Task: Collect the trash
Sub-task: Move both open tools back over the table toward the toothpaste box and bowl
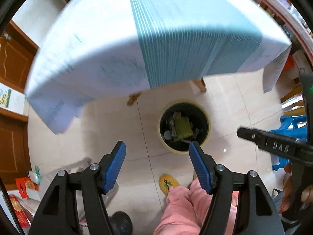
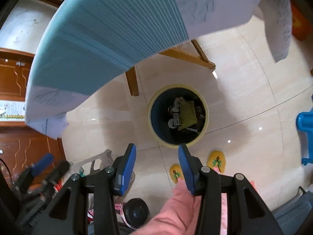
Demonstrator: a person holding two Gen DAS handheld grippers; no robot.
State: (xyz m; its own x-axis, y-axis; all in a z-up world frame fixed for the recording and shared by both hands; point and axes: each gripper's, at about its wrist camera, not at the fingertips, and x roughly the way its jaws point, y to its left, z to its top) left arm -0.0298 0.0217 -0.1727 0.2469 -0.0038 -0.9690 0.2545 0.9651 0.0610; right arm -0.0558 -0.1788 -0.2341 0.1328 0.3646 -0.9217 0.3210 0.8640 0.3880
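Note:
A round trash bin (image 1: 207, 126) with a pale yellow rim stands on the tiled floor beside the table; it also shows in the right wrist view (image 2: 151, 115). Inside lie an olive-green packet (image 1: 182, 127) (image 2: 188, 115) and several crumpled scraps. My left gripper (image 1: 157, 146) is open and empty, held high above the floor just short of the bin. My right gripper (image 2: 157, 148) is open and empty, above the bin's near rim. The right gripper's side shows at the right of the left wrist view (image 1: 273, 143).
A table under a white and teal striped cloth (image 1: 176, 39) (image 2: 107, 29) overhangs the floor behind the bin, on wooden legs (image 2: 133, 82). Yellow slippers (image 2: 216, 161) and pink trouser legs (image 2: 176, 211) are below me. A blue stool (image 2: 305, 135) stands right, wooden cabinets (image 1: 11, 62) left.

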